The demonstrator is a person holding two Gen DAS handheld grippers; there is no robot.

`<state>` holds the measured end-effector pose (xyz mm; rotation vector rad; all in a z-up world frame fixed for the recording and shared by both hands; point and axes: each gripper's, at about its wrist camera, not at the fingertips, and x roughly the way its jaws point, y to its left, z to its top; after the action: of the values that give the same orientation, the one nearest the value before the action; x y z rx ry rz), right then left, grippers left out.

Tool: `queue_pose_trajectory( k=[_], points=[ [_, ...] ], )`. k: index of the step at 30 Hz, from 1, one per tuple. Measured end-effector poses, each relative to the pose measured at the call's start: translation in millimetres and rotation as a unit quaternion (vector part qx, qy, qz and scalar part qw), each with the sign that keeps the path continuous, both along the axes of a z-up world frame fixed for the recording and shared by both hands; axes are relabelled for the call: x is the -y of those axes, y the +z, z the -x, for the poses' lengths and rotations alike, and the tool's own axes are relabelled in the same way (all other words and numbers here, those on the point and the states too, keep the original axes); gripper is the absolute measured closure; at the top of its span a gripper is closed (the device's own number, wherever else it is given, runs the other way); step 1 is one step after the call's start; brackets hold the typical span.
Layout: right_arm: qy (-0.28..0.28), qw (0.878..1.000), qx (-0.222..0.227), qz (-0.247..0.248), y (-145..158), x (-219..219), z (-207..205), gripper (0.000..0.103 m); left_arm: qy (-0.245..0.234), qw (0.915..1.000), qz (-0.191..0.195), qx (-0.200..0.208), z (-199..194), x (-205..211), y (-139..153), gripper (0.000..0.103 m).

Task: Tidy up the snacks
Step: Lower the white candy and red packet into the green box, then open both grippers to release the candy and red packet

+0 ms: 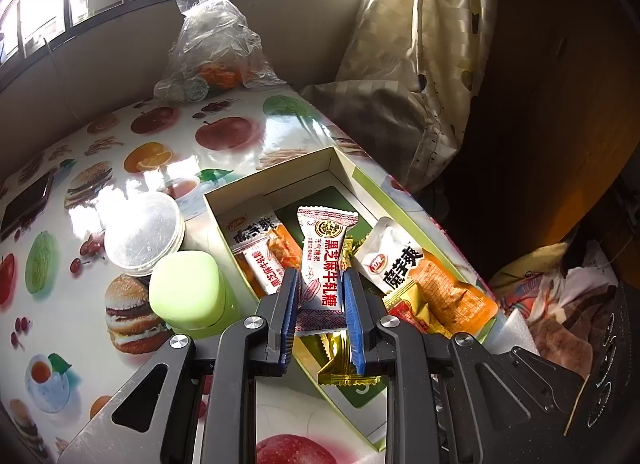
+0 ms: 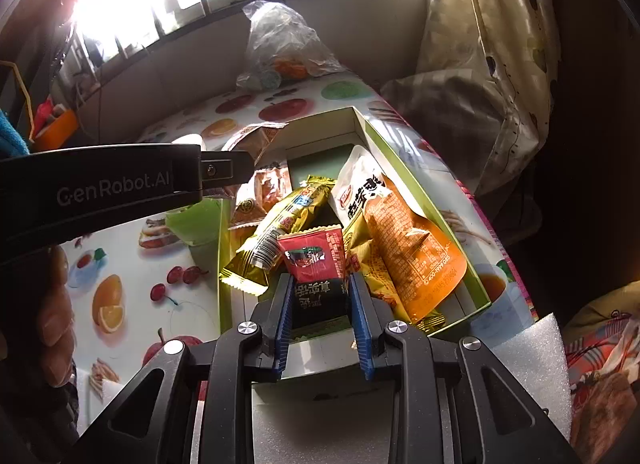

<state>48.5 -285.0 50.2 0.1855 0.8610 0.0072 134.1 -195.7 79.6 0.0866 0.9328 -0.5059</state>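
Left gripper (image 1: 320, 296) clamped on white candy packet (image 1: 320, 260), held over open box (image 1: 280, 184) | green container (image 1: 186, 292) and round lid (image 1: 142, 234) on table (image 1: 120, 136) left of box | right gripper (image 2: 322, 296) clamped on red-and-black packet (image 2: 316, 264) over same box | orange pouch (image 2: 404, 240) and gold packet (image 2: 280, 224) lying inside box

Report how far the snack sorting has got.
Done: several packets already lie in the open box, among them the orange-and-white pouch. In hand: the left tongs grip a white candy packet; the right tongs grip a red-and-black packet, both over the box. Left: setting these two down.
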Motion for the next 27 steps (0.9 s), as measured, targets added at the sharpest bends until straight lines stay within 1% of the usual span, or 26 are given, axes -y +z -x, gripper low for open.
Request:
queue_pose_trajectory(
  k=[4,20,27],
  points=[
    [0.0,1.0,-0.003,0.014,-5.2,0.5,0.7,0.077,-0.003,1.0,-0.003,-0.002,1.2,6.0,-3.4,0.08],
    [-0.007,1.0,0.0,0.007,-10.9,5.1,1.0,0.077,-0.005,0.9998,-0.014,-0.015,-3.1,17.8,-19.5,0.08],
    [-0.008,1.0,0.0,0.006,-11.2,5.1,0.9,0.076,-0.004,0.9994,-0.02,-0.027,-6.0,20.0,-26.1,0.08]
  ],
)
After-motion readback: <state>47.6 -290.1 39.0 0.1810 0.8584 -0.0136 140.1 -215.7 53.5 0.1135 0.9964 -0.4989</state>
